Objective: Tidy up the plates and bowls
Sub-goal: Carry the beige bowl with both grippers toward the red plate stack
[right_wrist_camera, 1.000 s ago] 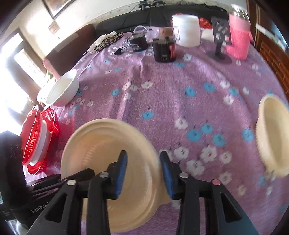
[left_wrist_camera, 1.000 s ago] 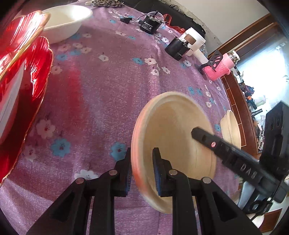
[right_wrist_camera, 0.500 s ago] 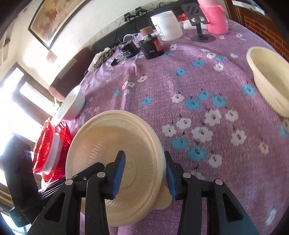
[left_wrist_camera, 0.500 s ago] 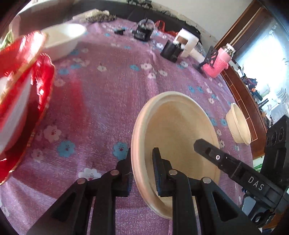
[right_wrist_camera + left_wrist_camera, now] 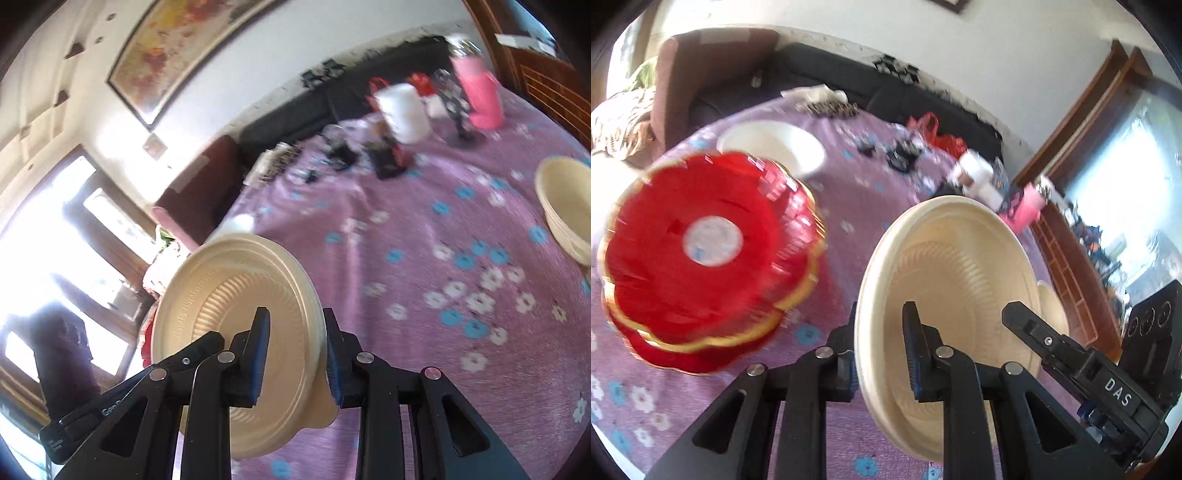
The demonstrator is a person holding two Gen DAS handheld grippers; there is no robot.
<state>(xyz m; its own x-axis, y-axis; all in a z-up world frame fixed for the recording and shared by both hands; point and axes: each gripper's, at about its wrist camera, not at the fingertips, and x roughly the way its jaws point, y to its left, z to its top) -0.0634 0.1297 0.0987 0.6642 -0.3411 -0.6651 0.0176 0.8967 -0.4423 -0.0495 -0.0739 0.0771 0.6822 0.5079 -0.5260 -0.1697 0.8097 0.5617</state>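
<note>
A cream ribbed bowl (image 5: pixel 960 266) (image 5: pixel 229 295) hangs tilted above the purple flowered tablecloth (image 5: pixel 424 229), carried between both grippers. My left gripper (image 5: pixel 881 314) is shut on its near rim, one pad inside and one outside. From the opposite side my right gripper (image 5: pixel 294 317) straddles the rim; its jaws are closing, with the pads against the bowl wall. A stack of red gold-edged plates (image 5: pixel 665 266) lies to the left, blurred. A white bowl (image 5: pixel 775 144) sits behind it. A second cream bowl (image 5: pixel 565 199) rests at the right.
At the table's far side stand a pink bottle (image 5: pixel 476 92), a white jar (image 5: pixel 402 110), a dark jar (image 5: pixel 388 158) and small black items. A dark sofa (image 5: pixel 905 99) runs along the wall behind. A wooden cabinet (image 5: pixel 1071 266) borders the table on the right.
Both grippers have risen with the cream bowl and tipped up, so the room behind shows. The right jaws have narrowed onto the rim. The red plates now show from above.
</note>
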